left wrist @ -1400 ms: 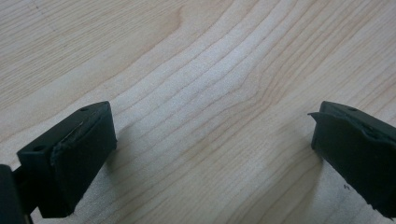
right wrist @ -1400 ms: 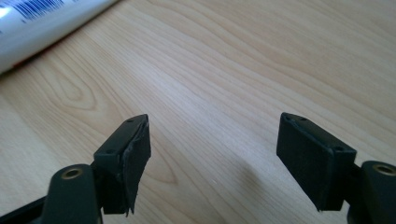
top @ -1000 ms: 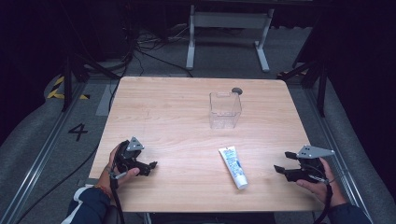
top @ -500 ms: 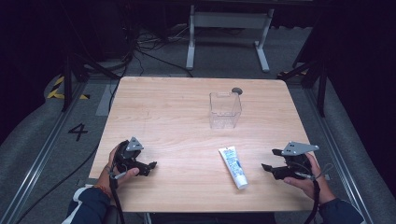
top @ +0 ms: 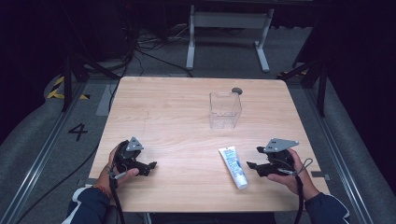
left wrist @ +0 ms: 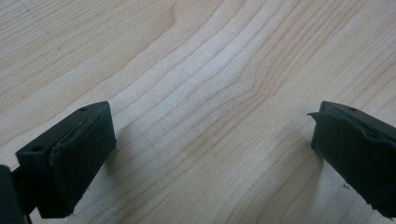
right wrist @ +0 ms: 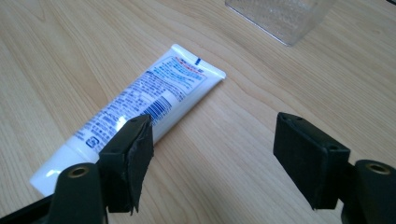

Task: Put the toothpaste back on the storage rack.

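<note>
**Right tool closes in on tube at tabletop's near edge**

A white tube [top: 233, 166] lies flat on the pale wooden tabletop [top: 177, 107], near its front edge, cap end toward the person. The right tool [top: 252, 166] sits just beside it, its jaws wide with nothing between them, though they have just been closing a little. In the right gripper view the tube [right wrist: 140, 109] lies off to 1 side, under the tip of 1 jaw rather than centred in the gap. The left tool [top: 150, 166] rests well apart on the tabletop, jaws spread over bare wood.

The risk, judged from here: a bite taken off-centre could pinch only the tube's edge. The glossy, soft plastic skin may slip from the black rubbery pads, or the tube may skid across the smooth grain toward the edge. A hard squeeze could dent its flattened, crimped tail.

Behind stands a clear, square-sided plastic box [top: 224, 109], open-topped and upright.
</note>
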`<control>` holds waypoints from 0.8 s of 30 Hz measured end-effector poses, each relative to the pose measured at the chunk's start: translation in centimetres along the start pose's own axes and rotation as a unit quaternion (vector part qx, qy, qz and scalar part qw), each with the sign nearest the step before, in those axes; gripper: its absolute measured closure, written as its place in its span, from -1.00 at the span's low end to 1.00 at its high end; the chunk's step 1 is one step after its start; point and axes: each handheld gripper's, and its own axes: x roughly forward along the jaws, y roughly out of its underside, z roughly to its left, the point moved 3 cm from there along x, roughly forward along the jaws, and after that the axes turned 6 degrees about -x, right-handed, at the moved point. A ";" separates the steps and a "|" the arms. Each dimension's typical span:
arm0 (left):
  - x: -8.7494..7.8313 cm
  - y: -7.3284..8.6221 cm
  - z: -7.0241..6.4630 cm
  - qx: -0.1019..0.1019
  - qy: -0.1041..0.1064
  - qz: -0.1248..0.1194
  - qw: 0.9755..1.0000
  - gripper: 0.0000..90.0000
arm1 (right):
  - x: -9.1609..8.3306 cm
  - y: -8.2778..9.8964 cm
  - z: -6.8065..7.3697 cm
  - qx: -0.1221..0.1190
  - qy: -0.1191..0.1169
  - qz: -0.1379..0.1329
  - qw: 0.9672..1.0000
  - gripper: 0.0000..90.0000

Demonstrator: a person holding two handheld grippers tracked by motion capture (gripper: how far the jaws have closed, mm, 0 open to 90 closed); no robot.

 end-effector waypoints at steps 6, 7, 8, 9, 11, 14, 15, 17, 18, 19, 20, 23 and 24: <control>0.0 0.0 0.0 0.000 0.000 0.001 1.000 -0.99 | 0.9 -1.0 0.8 -0.009 -0.012 0.006 1.000 -0.35; 0.0 0.0 0.0 0.000 0.000 0.000 1.000 -1.00 | 1.0 -1.1 1.0 -0.013 -0.009 0.008 1.000 -0.35; 0.0 0.0 0.0 0.000 0.000 0.000 1.000 -1.00 | 1.2 -1.3 1.1 -0.012 -0.013 0.010 1.000 -0.35; 0.0 0.0 0.0 0.001 0.001 0.000 1.000 -0.99 | 1.3 -1.4 1.2 -0.010 -0.017 0.009 1.000 -0.35; 0.0 0.0 0.0 0.001 0.002 -0.001 1.000 -1.00 | 1.5 -1.6 1.5 -0.010 -0.020 0.009 1.000 -0.35; 0.0 0.0 0.0 0.001 0.002 0.000 1.000 -0.99 | 1.7 -1.9 1.8 -0.013 -0.025 0.008 1.000 -0.35; 0.0 0.0 0.0 0.001 0.002 0.000 1.000 -0.99 | 1.8 -2.0 1.9 -0.011 -0.030 0.007 0.999 -0.35; 0.0 0.0 0.0 0.001 0.002 0.000 1.000 -1.00 | 2.1 -2.2 2.3 -0.010 -0.032 0.008 0.999 -0.35; 0.0 0.0 0.0 0.001 0.002 0.000 1.000 -1.00 | 2.2 -2.3 2.3 -0.012 -0.033 0.009 0.999 -0.35; 0.0 0.0 0.0 0.001 0.002 0.000 1.000 -1.00 | 2.2 -2.3 2.3 -0.012 -0.033 0.009 0.999 -0.35; 0.0 0.0 0.0 0.001 0.002 0.000 1.000 -1.00 | 2.4 -2.3 2.5 -0.010 -0.036 0.011 0.999 -0.36; 0.0 0.0 0.0 0.000 0.001 -0.001 1.000 -1.00 | 3.3 -2.3 3.0 -0.005 -0.043 0.024 0.999 -0.39; 0.0 0.0 0.0 0.002 0.001 0.000 1.000 -1.00 | 3.3 -2.3 3.0 -0.005 -0.043 0.024 0.999 -0.39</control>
